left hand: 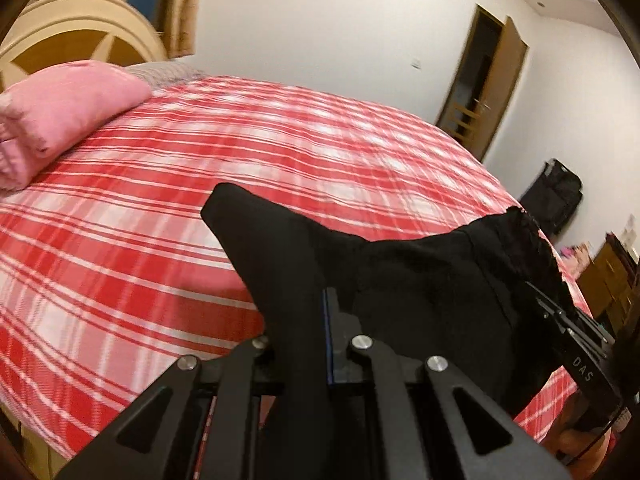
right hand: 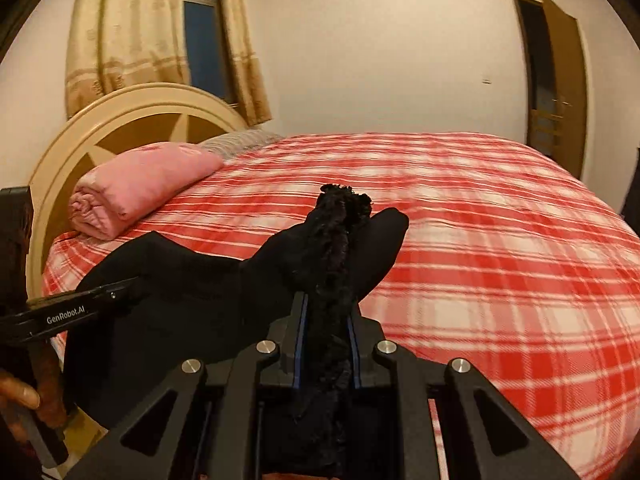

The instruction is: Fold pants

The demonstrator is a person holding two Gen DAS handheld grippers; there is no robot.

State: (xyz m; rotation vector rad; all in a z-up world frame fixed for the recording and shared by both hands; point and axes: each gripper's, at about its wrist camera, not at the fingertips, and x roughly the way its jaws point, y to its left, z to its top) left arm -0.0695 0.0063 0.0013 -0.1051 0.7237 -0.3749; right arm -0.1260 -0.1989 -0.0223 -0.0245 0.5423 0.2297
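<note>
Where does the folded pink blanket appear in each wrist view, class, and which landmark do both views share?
Left wrist: pink blanket at the far left edge, on the checked bed.
Right wrist: pink blanket left of centre, by the headboard.
Shared landmark: the cream headboard.

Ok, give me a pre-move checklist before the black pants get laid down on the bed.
1. Left gripper shut on the black pants: ok.
2. Right gripper shut on the lacy edge: ok.
3. Fabric spans between both grippers, lifted above the bed: ok.
4. Plaid bedspread ahead bare for landing: ok.
5. Folded pink blanket lies off by the headboard, apart from the pants: ok.
6. Legs hanging straight below: cannot tell, hidden.
</note>
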